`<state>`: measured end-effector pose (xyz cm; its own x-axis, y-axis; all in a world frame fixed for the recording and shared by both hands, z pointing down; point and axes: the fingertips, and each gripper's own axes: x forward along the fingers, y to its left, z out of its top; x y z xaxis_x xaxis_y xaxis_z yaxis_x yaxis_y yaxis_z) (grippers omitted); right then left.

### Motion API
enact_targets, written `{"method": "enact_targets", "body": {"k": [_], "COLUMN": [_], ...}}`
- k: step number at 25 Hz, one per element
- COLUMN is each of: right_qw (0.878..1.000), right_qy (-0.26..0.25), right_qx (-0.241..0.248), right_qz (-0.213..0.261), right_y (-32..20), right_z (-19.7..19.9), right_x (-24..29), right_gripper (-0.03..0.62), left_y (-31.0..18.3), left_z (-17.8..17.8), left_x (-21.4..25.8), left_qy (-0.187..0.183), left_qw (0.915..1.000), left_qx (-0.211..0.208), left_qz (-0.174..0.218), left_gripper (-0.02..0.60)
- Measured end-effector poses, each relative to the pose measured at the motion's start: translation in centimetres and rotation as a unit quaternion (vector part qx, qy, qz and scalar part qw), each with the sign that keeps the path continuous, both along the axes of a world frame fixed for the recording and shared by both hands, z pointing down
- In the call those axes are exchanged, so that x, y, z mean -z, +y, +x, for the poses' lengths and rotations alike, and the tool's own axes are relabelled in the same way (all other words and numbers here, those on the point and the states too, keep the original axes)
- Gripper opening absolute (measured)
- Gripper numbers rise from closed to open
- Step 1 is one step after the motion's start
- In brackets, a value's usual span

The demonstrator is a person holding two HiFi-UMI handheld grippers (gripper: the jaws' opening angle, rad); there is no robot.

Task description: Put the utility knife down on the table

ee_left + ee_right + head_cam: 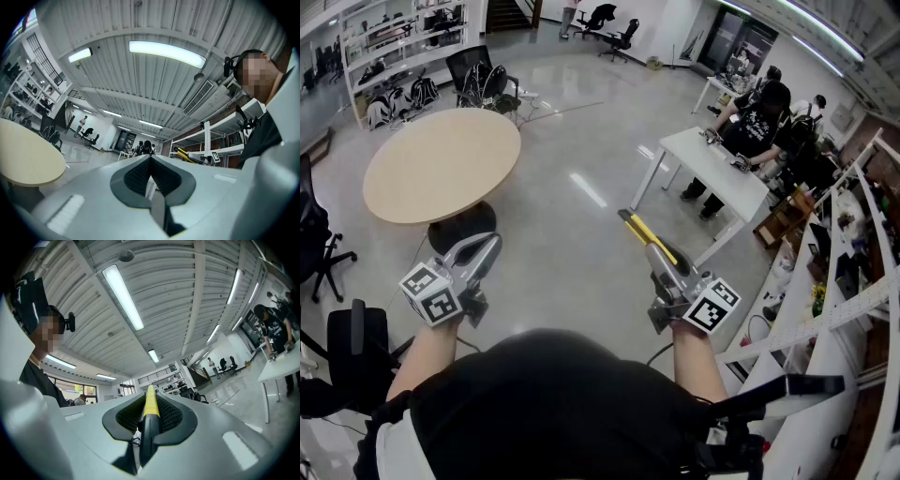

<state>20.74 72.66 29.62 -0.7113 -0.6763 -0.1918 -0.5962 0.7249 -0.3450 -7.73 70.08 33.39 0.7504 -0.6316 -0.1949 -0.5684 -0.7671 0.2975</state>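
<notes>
In the head view my right gripper [659,257] is shut on a yellow and black utility knife [637,231], which sticks out forward past the jaws, over the floor. The right gripper view shows the knife [151,404] clamped between the ribbed pads, yellow end pointing away. My left gripper [486,247] hovers near the front edge of a round beige table [441,164]; its jaws meet with nothing between them [151,161]. Both grippers point slightly upward. The round table [28,159] also shows at the left of the left gripper view.
A white rectangular table [717,169] stands to the right, with people [759,117] working at it. Black office chairs [483,80] stand behind the round table, another [319,244] at the left edge. White shelving [853,309] runs along the right. Polished grey floor lies between the tables.
</notes>
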Motion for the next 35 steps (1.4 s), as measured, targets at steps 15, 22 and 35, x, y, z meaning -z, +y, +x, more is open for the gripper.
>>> {"method": "enact_targets", "body": {"k": [15,22,35], "right_qw": [1.0,0.999,0.998], "right_qy": [-0.027,-0.029,-0.036], "right_qx": [-0.003,0.001,-0.017], "right_qz": [-0.009,-0.015,-0.046], "right_y": [-0.3,-0.6,-6.4], "right_z": [4.6,7.3,8.6], "right_x": [-0.7,-1.8,-4.3], "right_gripper": [0.087,0.087,0.087], "left_y": [-0.4,-0.8,-7.5], "left_z": [4.6,8.0,10.0], "left_x": [0.0,-1.0,-3.4], "left_qy": [-0.006,-0.008,-0.002], "left_qw": [0.9998,0.9995,0.9977], "left_qx": [-0.001,-0.009,-0.039], "left_qz": [-0.019,-0.029,-0.054], "left_gripper": [0.0,0.0,0.0]}}
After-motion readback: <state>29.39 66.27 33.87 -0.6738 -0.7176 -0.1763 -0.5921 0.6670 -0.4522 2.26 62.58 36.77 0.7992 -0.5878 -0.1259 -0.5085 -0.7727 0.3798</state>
